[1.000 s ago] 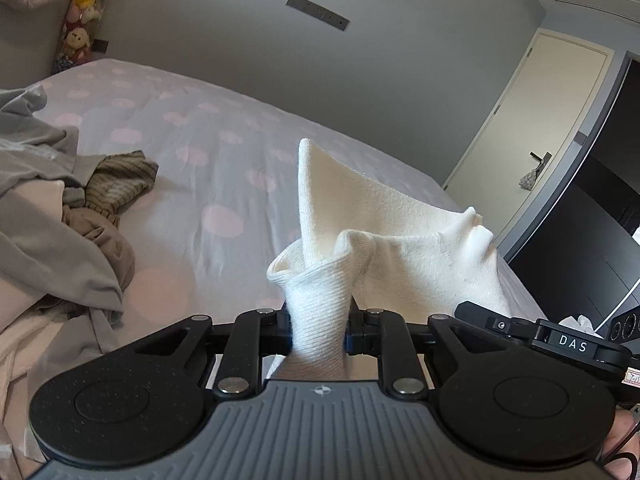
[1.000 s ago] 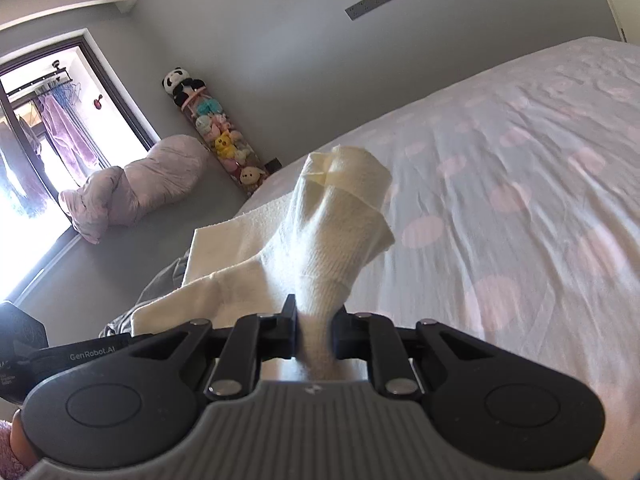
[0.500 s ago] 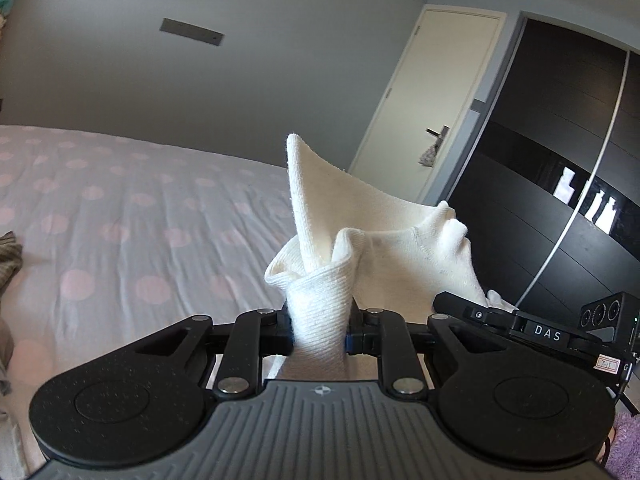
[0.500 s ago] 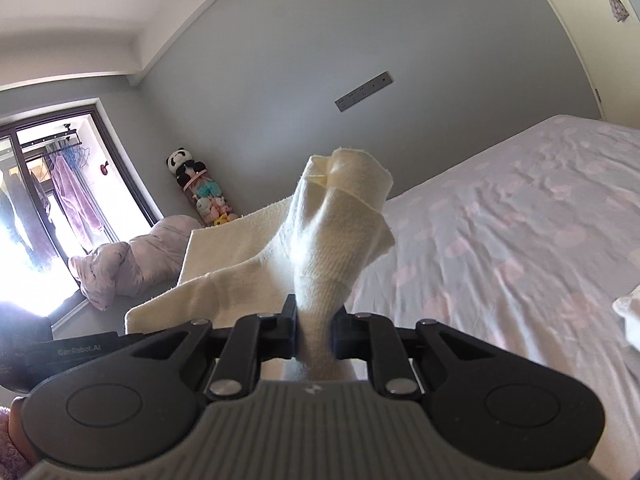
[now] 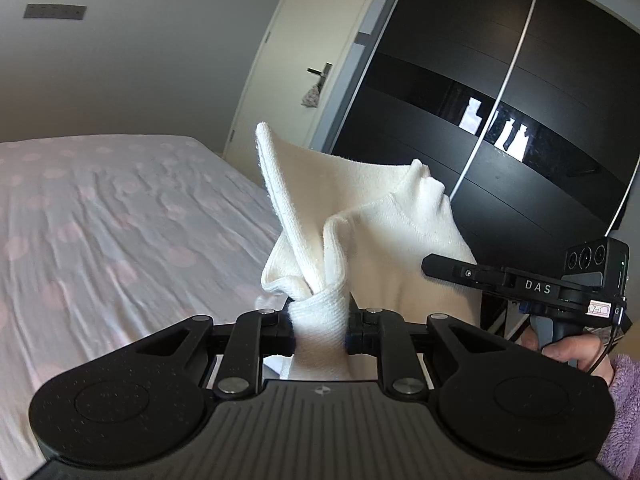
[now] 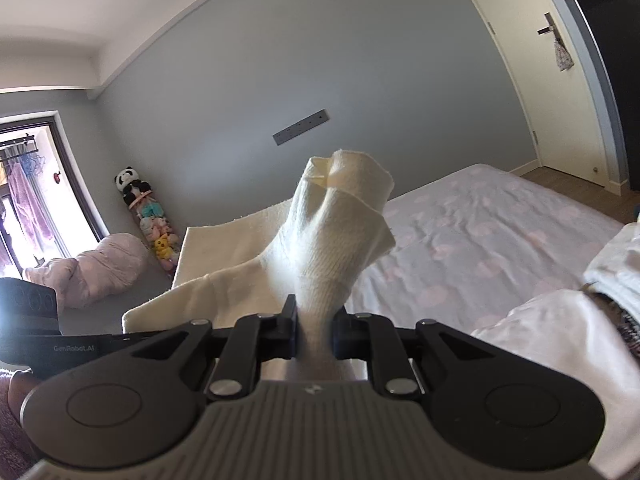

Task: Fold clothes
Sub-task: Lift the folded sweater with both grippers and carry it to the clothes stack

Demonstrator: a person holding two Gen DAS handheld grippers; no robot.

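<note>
Your left gripper (image 5: 320, 330) is clamped on a bunched corner of the cream garment (image 5: 372, 216), held up in the air above the spotted bed (image 5: 120, 216). The cloth spans across to your right gripper (image 6: 316, 330), which pinches the other bunched corner (image 6: 340, 240) the same way. Your right hand (image 5: 576, 354) in a purple sleeve (image 5: 620, 408) shows at the left view's edge. White folded clothes (image 6: 560, 328) lie on the bed at right.

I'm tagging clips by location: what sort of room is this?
Most likely a home bedroom: a bed with a pale pink-spotted sheet, a tall black sliding-door wardrobe by the cream door, and a column of stuffed toys topped by a panda.
</note>
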